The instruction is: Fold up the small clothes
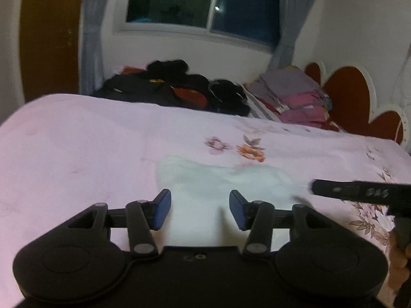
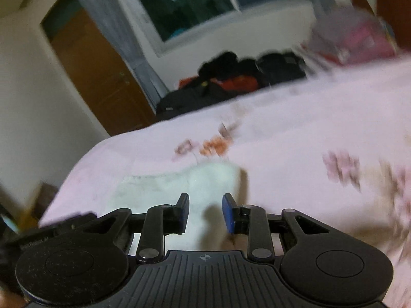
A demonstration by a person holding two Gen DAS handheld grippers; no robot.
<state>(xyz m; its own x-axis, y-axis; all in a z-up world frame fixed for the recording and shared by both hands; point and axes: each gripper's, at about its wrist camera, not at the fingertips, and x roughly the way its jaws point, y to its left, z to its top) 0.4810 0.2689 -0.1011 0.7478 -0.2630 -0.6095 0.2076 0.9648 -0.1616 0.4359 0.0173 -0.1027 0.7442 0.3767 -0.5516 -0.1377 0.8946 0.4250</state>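
A small white garment lies flat on the pink floral bed sheet. My left gripper is open just above the garment's near edge, its blue pads apart with white cloth showing between them. In the right wrist view the same garment lies ahead, blurred. My right gripper is open over the garment's right part, holding nothing. The right gripper's black body shows at the right edge of the left wrist view.
A pile of dark clothes and a stack of folded pink and grey cloth lie along the bed's far side. A red and white headboard stands at the right. A window and a wooden door are behind.
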